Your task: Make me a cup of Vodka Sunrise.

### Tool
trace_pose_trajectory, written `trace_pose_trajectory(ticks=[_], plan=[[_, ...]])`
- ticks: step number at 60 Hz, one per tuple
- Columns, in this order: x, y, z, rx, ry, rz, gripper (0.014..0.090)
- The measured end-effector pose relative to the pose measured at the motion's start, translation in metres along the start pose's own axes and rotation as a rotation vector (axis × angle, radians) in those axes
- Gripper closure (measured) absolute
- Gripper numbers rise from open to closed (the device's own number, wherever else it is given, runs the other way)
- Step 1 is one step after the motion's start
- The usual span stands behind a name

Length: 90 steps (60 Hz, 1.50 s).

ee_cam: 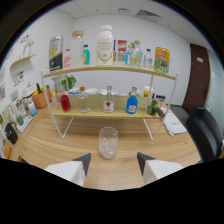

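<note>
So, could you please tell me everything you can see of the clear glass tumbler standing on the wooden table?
The clear glass tumbler stands upright on the light wooden table, just ahead of the open gripper and centred on the gap between its fingers, untouched. It looks like transparent glass with a wide open mouth and seems to hold pale ice-like pieces at its bottom. Behind it stands the white-framed two-tier shelf of bottles.

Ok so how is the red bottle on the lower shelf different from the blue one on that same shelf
The red bottle stands toward one end of the lower shelf, the blue bottle further along, past the clear bottle with the red label. The red bottle's contents look red, the blue bottle's blue with a pale cap. Both stand upright, well beyond the glass and the open fingers.
</note>
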Motion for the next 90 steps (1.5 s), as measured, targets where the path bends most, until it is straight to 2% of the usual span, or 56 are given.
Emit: trace_pose_trajectory(ticks=[17,25,36,46,55,69,78,88,90], plan=[[0.0,0.021,-0.011,-0.028,0.017,0.004,0.0184],[-0.029,0.031,-0.019,-0.025,0.003,0.019,0.0196],[-0.103,0.002,-0.017,0.084,-0.095,0.044,0.0193],[-0.153,-0.055,0.015,0.216,-0.141,0.06,0.0185],[-0.178,-0.097,0.062,0.276,-0.137,0.063,0.0188],[-0.196,-0.142,0.131,0.314,-0.096,0.041,0.0203],[-0.201,-0.146,0.166,0.297,-0.074,0.025,0.0354],[-0.196,-0.141,0.184,0.284,-0.027,-0.003,0.0678],[-0.196,-0.142,0.184,0.291,-0.028,-0.004,0.0685]])
